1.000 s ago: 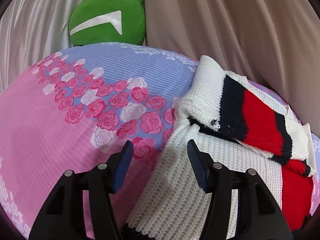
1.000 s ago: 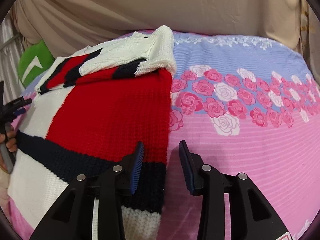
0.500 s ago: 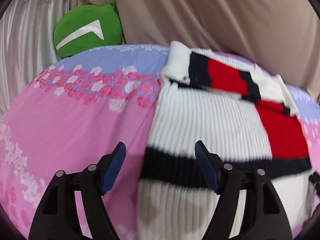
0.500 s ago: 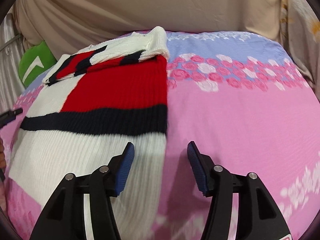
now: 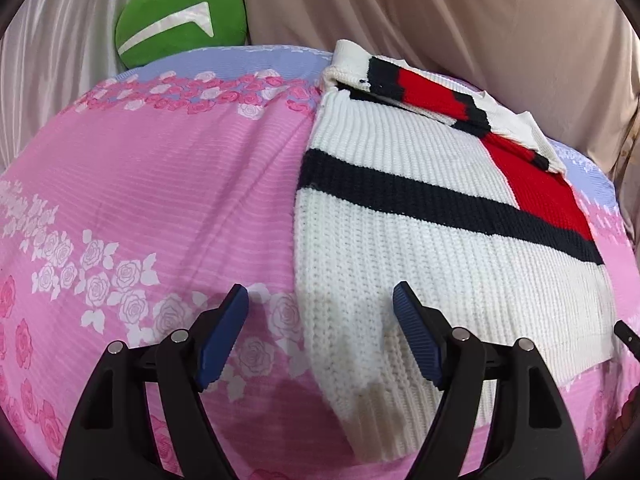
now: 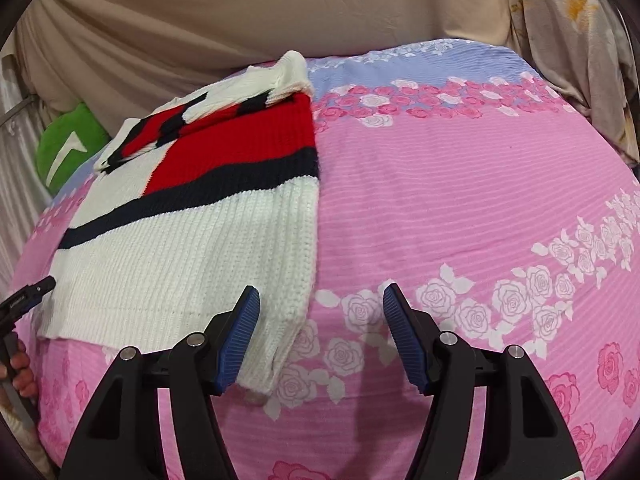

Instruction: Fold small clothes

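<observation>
A bed covered by a pink and lavender rose-print sheet (image 6: 460, 200) fills both views, backed by beige drapery (image 6: 240, 20), with a green cushion (image 5: 180, 28) wedged at the far left corner. On the sheet lies the task's thing, a knitted sweater (image 5: 420, 240) in white, navy and red, spread flat with its hem toward the cameras and its sleeves already turned in across the far, shoulder end, so the garment reads as a neat rectangle. The step in hand looks like the start of the lengthwise fold: the sleeves are in, the body is not yet doubled. The left gripper (image 5: 320, 336) hovers above the sweater's near left corner with its jaws spread apart and nothing between them; the right gripper (image 6: 320, 334) hovers over the near right corner, its jaws likewise wide and empty, one pad above the knit and one above bare sheet. The next move probably calls for each gripper to drop onto its hem corner, pinch through both knit layers, and carry the hem up toward the shoulders together so the edge stays straight. Both side edges of the sweater lie clear, with broad open sheet to either side and beyond; the thick knit may slip if only one layer is caught.
</observation>
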Demonstrator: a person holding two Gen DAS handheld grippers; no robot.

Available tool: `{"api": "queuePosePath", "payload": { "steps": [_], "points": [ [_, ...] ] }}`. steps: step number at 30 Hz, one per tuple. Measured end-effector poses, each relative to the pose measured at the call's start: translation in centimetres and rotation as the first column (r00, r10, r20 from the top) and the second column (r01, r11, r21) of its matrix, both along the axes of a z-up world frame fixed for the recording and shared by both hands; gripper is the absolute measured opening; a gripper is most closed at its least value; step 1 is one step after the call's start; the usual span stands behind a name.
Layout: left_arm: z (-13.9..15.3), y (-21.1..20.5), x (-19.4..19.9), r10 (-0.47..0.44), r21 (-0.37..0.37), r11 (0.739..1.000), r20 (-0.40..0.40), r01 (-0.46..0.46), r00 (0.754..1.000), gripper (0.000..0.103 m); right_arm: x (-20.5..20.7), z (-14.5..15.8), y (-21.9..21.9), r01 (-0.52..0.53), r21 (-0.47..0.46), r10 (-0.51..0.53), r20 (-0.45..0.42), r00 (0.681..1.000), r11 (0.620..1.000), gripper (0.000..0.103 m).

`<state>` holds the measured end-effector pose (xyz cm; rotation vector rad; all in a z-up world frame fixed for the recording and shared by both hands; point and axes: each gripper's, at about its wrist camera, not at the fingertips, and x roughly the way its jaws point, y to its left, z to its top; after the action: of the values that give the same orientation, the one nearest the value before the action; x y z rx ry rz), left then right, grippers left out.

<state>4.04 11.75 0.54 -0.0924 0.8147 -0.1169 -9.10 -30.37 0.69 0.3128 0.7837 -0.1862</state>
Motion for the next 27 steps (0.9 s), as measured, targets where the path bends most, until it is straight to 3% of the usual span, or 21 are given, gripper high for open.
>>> {"api": "queuePosePath", "payload": {
  "steps": [2,6,23,27],
  "points": [
    [0.0,-0.2,-0.1,-0.009,-0.028,1.000,-0.002,0.009,1.000,0.076,-0.1,-0.2,-0.3,0.017,0.011,-0.017,-0.007,1.000,1.000,0.063],
    [0.0,-0.8,-0.1,-0.017,-0.002,1.000,-0.003,0.017,1.000,0.077,-0.7,-0.3,-0.7,0.016,0.048,-0.016,0.000,1.000,0.999,0.063],
    [-0.2,-1.1,-1.1,0.006,0.014,1.000,0.008,-0.006,1.000,0.077,-0.5,-0.3,0.1,0.000,0.026,0.001,-0.004,1.000,1.000,0.067],
    [-0.2,-0.9,-1.5,0.007,-0.014,1.000,0.002,-0.007,1.000,0.077,-0.7,-0.1,0.3,-0.011,0.020,0.011,0.004,1.000,1.000,0.069]
  ]
}}
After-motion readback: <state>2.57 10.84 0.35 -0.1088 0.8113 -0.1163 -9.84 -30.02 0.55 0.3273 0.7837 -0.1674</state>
